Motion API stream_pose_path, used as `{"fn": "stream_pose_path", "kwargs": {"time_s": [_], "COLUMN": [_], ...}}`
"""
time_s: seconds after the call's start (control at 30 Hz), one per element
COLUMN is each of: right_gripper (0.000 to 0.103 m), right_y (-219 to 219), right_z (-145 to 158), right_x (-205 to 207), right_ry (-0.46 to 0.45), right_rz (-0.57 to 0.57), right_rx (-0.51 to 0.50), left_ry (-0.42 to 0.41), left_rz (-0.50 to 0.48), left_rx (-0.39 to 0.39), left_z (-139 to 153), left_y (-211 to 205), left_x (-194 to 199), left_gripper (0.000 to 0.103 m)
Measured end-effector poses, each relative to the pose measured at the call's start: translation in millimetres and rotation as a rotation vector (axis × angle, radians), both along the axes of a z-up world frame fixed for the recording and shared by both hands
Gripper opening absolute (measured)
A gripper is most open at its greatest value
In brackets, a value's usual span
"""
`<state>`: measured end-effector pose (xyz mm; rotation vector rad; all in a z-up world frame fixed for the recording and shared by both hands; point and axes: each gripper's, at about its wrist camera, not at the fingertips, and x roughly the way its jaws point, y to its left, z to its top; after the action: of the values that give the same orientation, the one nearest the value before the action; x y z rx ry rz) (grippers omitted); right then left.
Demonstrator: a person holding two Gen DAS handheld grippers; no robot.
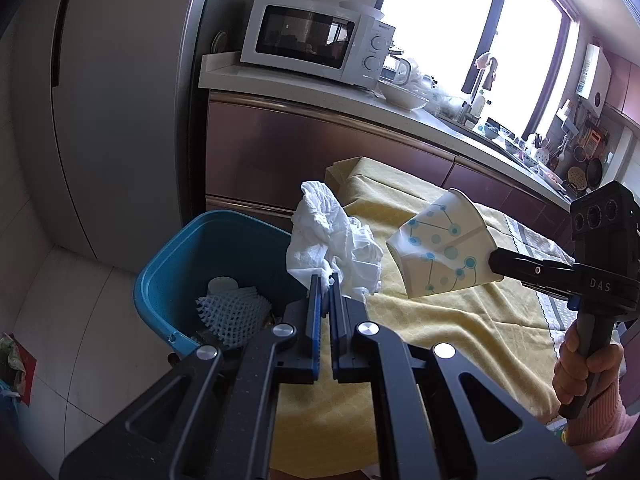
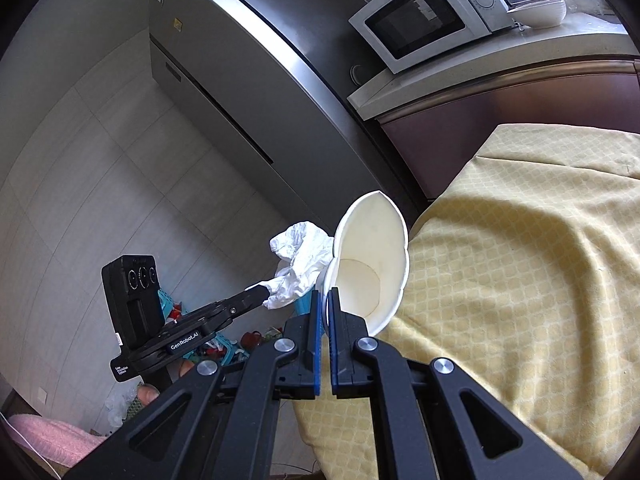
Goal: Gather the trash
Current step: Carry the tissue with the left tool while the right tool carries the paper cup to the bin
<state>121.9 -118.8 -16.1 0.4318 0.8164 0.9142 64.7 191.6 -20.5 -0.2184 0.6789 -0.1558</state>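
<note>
Tissue [image 1: 332, 240], white and crumpled, is pinched between the fingers of the left tongs [image 1: 326, 280] in the lower centre of the left wrist view, and it hangs in the air beside the upper right rim of the blue bin [image 1: 160, 280]. The bin stands on the floor at the lower left of that frame, just beside the edge of the surface with the yellow cloth [image 1: 440, 320]. Inside the bin lie a white foam net [image 1: 232, 312] and a pale round object that I cannot identify. The right tongs [image 2: 325, 300] are clenched on the rim of a paper cup [image 2: 372, 256], which is squashed and tilted so that its open mouth faces the right wrist camera in the middle of the frame. In the left wrist view the same cup shows its white wall with blue dots and lines, and it is held above the cloth, right of the tissue and not touching it. A hand [image 1: 580, 368] grips the handle of the right tongs at the right edge. A white microwave [image 1: 312, 40] stands on the counter in the upper centre, and a grey refrigerator [image 1: 120, 100] fills the upper left.
</note>
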Motion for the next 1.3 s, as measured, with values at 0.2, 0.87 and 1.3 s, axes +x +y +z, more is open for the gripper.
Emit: {"fn": "stream_pose_path", "kwargs": {"time_s": [0.2,0.87,1.3], "right_gripper": [0.002,0.002,0.002], "right_y": [10,37,52], "right_z": [-1,-5,-4], "right_x": [4,16,23], "right_ry": [0.005,0.021,0.034], "right_rz": [0.021,0.088,0.114], "right_rx": [-0.004,-0.023,-0.035], "left_ry": [0.000,0.024,0.045], "left_rz": [0.024,0.089,0.114], "left_rx": [-0.005,-0.013,-0.016], "left_z": [-1,-14,-23], "left_y": [8,33,42], "left_x": [0,-3,1], "left_gripper": [0.004,0.004,0.004]}}
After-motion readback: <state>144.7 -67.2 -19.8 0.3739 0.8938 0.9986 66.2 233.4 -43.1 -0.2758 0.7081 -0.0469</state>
